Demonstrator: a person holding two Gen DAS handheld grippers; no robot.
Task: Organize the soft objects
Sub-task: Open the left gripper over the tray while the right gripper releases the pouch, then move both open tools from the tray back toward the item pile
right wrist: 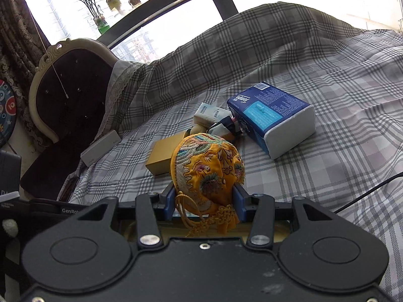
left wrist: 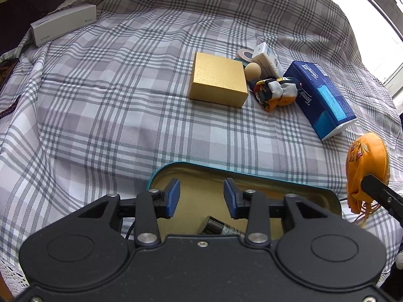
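Observation:
My right gripper is shut on an orange embroidered pouch with a tassel cord, held above the plaid cloth. The pouch also shows at the right edge of the left wrist view. My left gripper is open and empty, hovering over an open teal tin with a gold inside; a battery lies in it. A bundled colourful scarf lies between a gold box and a blue tissue pack.
A small white tissue packet, a wooden ball and a tape roll sit behind the scarf. A white vivo box lies at the cloth's far left. A dark padded chair and window stand beyond the table.

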